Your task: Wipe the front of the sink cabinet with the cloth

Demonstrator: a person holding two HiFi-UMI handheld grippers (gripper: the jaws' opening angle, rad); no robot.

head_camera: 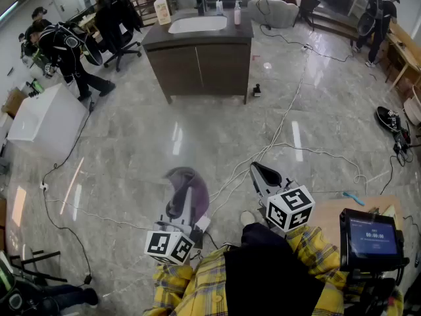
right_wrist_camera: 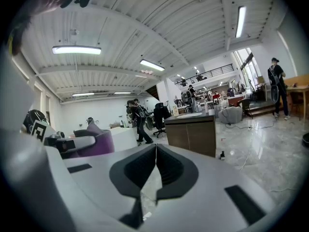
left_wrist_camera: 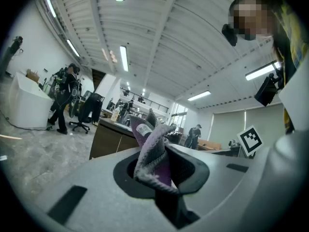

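Note:
The brown sink cabinet (head_camera: 199, 68) with a white basin stands far ahead across the floor, seen also in the left gripper view (left_wrist_camera: 108, 140) and the right gripper view (right_wrist_camera: 193, 134). A purple and grey cloth (head_camera: 187, 191) is pinched in my left gripper (head_camera: 185, 203), its folds sticking up between the jaws (left_wrist_camera: 153, 151). My right gripper (head_camera: 260, 175) is held beside it at waist height, shut with nothing between its jaws (right_wrist_camera: 155, 170). Both grippers are well short of the cabinet.
Cables (head_camera: 283, 120) trail over the marble floor between me and the cabinet. A white box (head_camera: 43, 120) stands at the left, with people (head_camera: 66, 54) and an office chair (head_camera: 118, 25) behind it. Bottles (head_camera: 162, 8) sit on the cabinet top. A small dark object (head_camera: 257, 91) lies by its right corner.

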